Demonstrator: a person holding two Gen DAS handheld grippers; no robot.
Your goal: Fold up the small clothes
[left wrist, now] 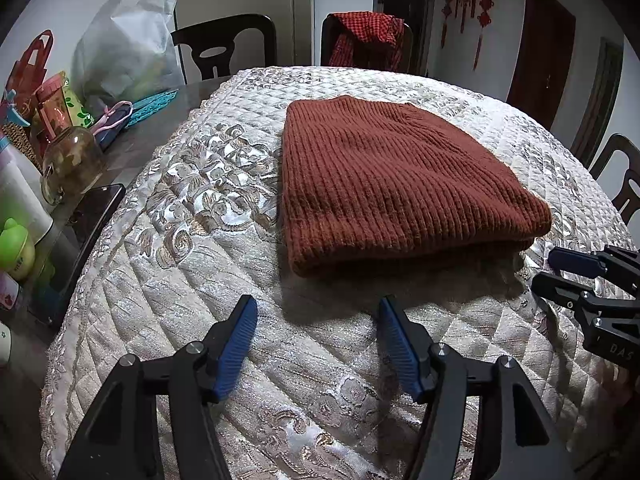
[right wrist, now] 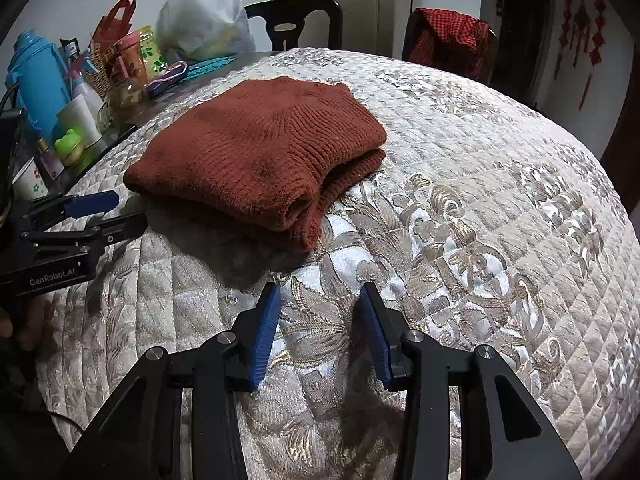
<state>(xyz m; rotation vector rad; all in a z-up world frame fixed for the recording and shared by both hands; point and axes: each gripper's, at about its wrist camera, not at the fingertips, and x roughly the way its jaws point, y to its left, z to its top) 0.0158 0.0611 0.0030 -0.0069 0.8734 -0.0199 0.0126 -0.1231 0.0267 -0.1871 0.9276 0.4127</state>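
1. Across the quilted cover [left wrist: 168,280] of the tabletop, a rust-brown knitted garment [left wrist: 396,184] lay folded into a thick, roughly square packet, its layers stacked so that the doubled edge faced the person; that flat, compact lie suggested the folding was nearly or fully done.
2. Both tools hung back from it, near but not touching. The left tongs [left wrist: 318,344] were spread wide and gripped nothing, hovering over bare quilt just in front of the packet's near edge, probably so the knit could settle undisturbed.
3. The right tongs [right wrist: 320,334] were likewise parted and empty, held off the packet's right-hand corner, where the right wrist view showed the stacked layers rolling slightly open.
4. That loose corner looked like the one spot that might want a press or a tuck; thick ribbed knit tends to spring back.
5. Clutter, including a blue flask [right wrist: 38,80], a glass jar [left wrist: 72,160] and a phone [left wrist: 86,236], stood crowded along the left edge off the quilt, presumably pushed aside to leave the folding area free.
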